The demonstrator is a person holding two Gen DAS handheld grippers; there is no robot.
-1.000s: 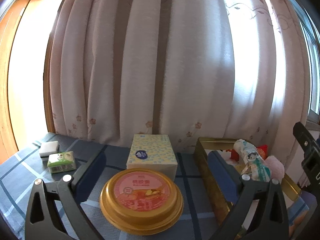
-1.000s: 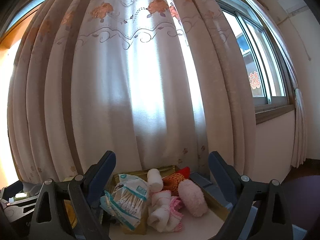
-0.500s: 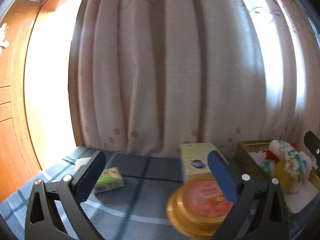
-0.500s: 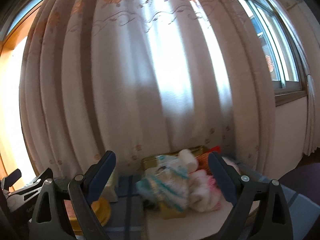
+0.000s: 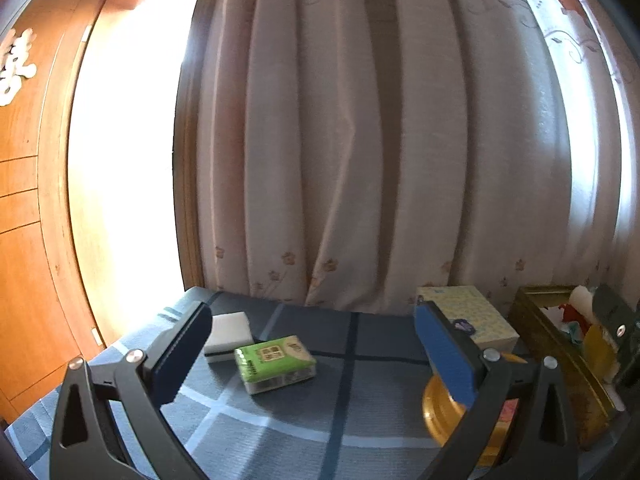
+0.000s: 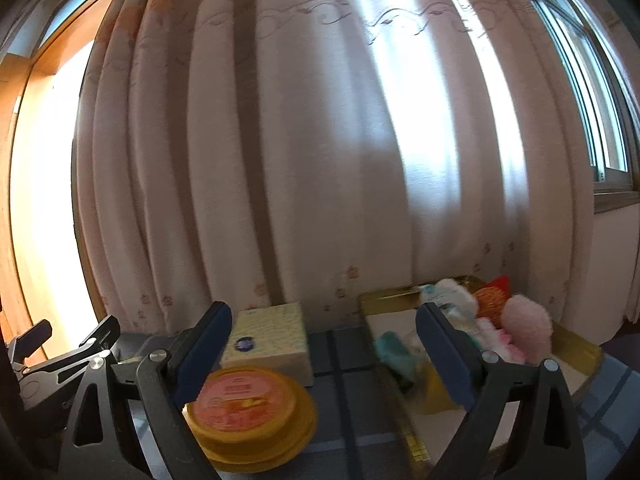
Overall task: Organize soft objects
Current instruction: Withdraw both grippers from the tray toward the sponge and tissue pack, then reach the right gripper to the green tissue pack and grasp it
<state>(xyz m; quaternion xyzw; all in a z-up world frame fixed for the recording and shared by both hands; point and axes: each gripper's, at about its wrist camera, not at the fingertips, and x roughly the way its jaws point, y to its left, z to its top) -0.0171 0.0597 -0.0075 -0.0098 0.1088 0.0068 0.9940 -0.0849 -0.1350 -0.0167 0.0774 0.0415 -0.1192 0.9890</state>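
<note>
A gold tin (image 6: 384,298) at far right holds soft items (image 6: 524,328) – pink, white, orange. A green tissue pack (image 5: 274,364) lies on the blue checked cloth (image 5: 280,420), before curtains (image 5: 360,140). Both left gripper (image 5: 308,356) and right gripper (image 6: 322,354) are held agape, empty.

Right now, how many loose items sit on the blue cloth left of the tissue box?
2: a green tissue pack between the left jaws, and a white sponge block touching its far-left corner. The left finger may hide more.
</note>
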